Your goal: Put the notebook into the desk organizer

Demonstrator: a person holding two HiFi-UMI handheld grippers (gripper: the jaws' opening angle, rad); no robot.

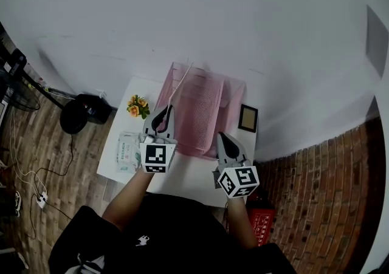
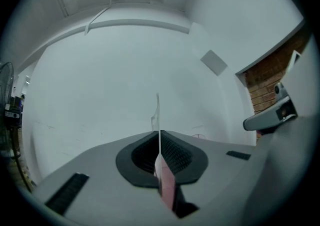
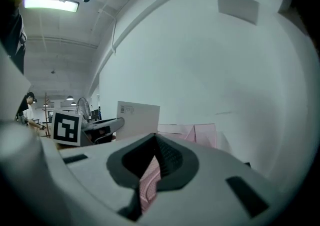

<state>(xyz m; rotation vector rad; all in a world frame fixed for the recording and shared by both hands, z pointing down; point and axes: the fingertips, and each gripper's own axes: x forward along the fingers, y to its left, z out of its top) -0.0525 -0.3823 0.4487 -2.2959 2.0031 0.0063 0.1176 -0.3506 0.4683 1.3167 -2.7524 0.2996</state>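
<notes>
The pink mesh desk organizer stands on the small white table. My left gripper is shut on the notebook, a thin white-covered book that rises edge-on over the organizer's left side. In the left gripper view the notebook stands as a thin sheet between the closed jaws. From the right gripper view its white cover faces me beside the organizer. My right gripper sits at the organizer's front right corner, with its jaws closed on a pink mesh edge.
An orange flower decoration and a tissue pack lie on the table's left side. A small dark picture frame is at the right. A black object and cables sit on the wooden floor to the left, a red box to the right.
</notes>
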